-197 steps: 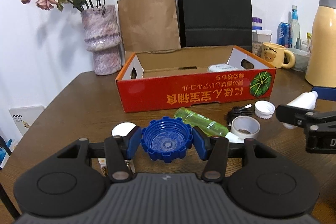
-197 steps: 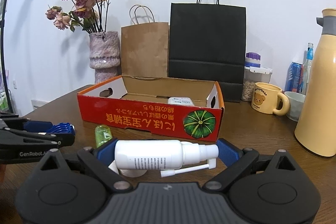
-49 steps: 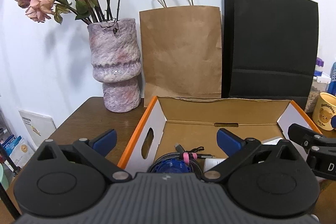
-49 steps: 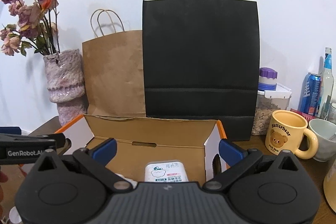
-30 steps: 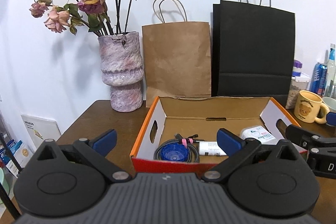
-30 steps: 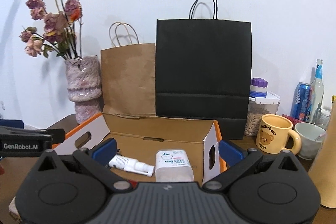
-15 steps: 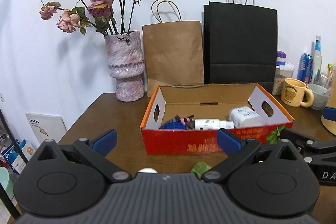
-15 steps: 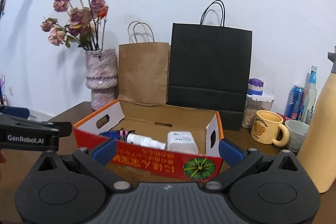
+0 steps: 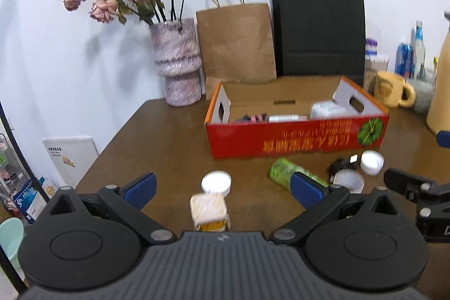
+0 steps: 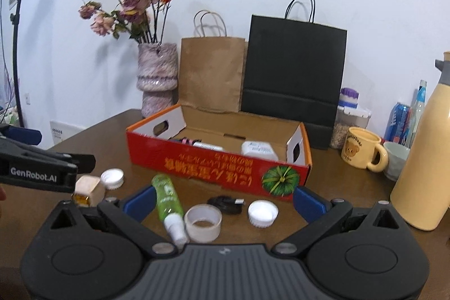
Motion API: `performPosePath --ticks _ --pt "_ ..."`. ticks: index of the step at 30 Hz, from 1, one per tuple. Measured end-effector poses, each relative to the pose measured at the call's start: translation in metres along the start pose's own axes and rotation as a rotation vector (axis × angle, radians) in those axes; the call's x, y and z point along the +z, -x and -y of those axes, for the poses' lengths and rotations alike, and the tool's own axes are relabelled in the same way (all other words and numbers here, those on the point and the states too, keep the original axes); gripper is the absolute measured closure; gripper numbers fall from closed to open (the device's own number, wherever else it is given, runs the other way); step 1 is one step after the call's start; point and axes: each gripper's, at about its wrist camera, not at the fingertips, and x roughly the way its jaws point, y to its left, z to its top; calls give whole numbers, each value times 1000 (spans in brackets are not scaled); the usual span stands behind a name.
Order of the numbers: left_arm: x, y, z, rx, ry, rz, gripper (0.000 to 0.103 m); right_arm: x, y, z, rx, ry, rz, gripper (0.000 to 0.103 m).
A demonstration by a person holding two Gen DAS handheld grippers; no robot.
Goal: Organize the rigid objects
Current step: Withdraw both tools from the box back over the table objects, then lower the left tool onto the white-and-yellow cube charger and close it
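In front of the red cardboard box (image 9: 295, 138), both the left gripper (image 9: 222, 184) and the right gripper (image 10: 223, 201) were wide open and empty; the left should centre on the small cork-topped jar (image 9: 208, 208) before closing.

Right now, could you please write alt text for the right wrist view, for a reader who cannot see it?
The open right gripper hovers above a brown table, over a green spray bottle, a tape roll, a black cable and a white cap. Behind them stands a red cardboard box.

Box (image 10: 213, 165) mid-table — bags (image 10: 292, 66) behind, bottle (image 10: 167, 194) (lying) before it.
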Motion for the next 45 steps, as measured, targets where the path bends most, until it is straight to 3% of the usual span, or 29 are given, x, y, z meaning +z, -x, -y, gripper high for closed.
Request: performPosePath --ticks 12,28,36,39,41,42,44,45 --pt "-30 -9 -16 11 -23 -82 0 -23 -12 -16 17 -2 -82 0" --pt "-35 -71 -31 48 70 -176 0 -32 -47 1 -36 -106 -110 0" --pt "-36 -82 -27 79 77 -175 1 -37 -52 2 -46 -120 -117 0" --pt "-37 -85 -25 88 79 -179 12 -37 -51 1 -48 -115 -115 0" --pt "-37 -88 -23 90 86 -184 29 -38 -51 0 -49 -112 -116 0" --pt "-37 -89 -24 80 97 -187 32 -38 -51 0 -50 -110 -116 0" --pt "-36 -88 -24 41 117 -180 62 -38 -51 -1 -52 -105 -116 0" --pt "-36 -87 -23 36 121 -179 63 -38 -51 -1 -54 -104 -115 0"
